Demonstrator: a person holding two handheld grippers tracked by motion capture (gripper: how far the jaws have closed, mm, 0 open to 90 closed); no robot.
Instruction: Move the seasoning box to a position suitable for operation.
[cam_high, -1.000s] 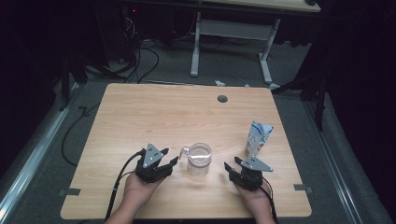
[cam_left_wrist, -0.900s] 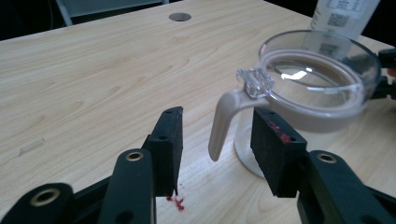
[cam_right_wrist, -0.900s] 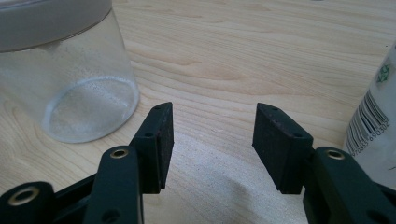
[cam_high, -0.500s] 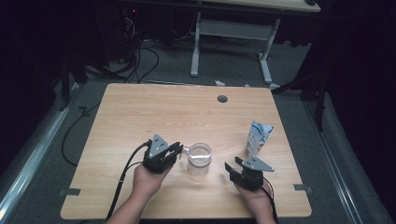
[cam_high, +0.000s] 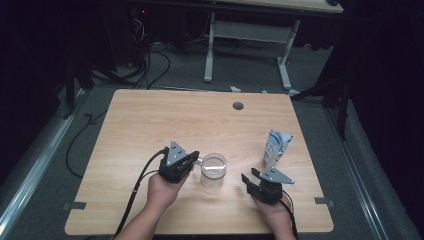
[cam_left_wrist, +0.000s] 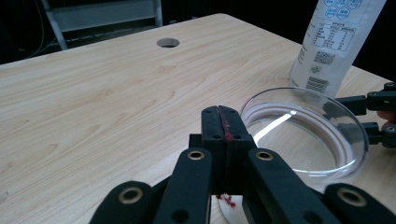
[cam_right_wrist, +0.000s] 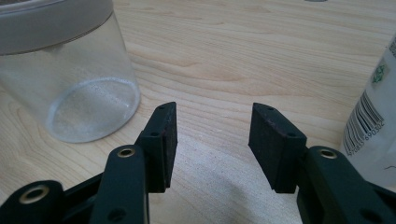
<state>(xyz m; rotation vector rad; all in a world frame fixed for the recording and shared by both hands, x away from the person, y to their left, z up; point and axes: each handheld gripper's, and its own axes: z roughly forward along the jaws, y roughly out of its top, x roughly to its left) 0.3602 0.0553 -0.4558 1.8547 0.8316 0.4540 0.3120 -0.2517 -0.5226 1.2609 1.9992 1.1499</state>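
1. Presently the left gripper (cam_high: 196, 159) sits just beside the clear glass jar (cam_high: 213, 170), at the jar's left side in the high view, its jaw tips reaching toward the rim.
2. Seen in the left gripper view, the left gripper (cam_left_wrist: 223, 125) has its two black jaws pressed flat together, with a thin red smear along the seam where they meet; they have just been closing, and nothing lies between them.
3. From that gripper, the jar's open mouth (cam_left_wrist: 306, 128) lies just ahead and to the right of the shut jaw tips, very close; whether the tips touch the rim cannot be told.
4. Farther off beyond the jar, in the same view, stands a white pouch (cam_left_wrist: 335, 39) printed with blue text and barcodes, upright on the table (cam_left_wrist: 93, 93).
5. The right gripper (cam_high: 250, 176) rests on the jar's other side in the high view, near it but apart, held by the person's right hand (cam_high: 272, 212).
6. Looking along the right gripper (cam_right_wrist: 212, 126), its jaws stand spread with bare wood between them; they have just been closing a little, and they grip nothing.
7. Relative to the right gripper, the jar (cam_right_wrist: 70, 70) stands ahead and to the left of the left jaw, upright, its base on the wood.
8. The pouch (cam_right_wrist: 373, 121) stands just to the right of the right jaw, apart from it.
9. A round cable hole (cam_high: 238, 106) lies in the table well beyond both grippers.
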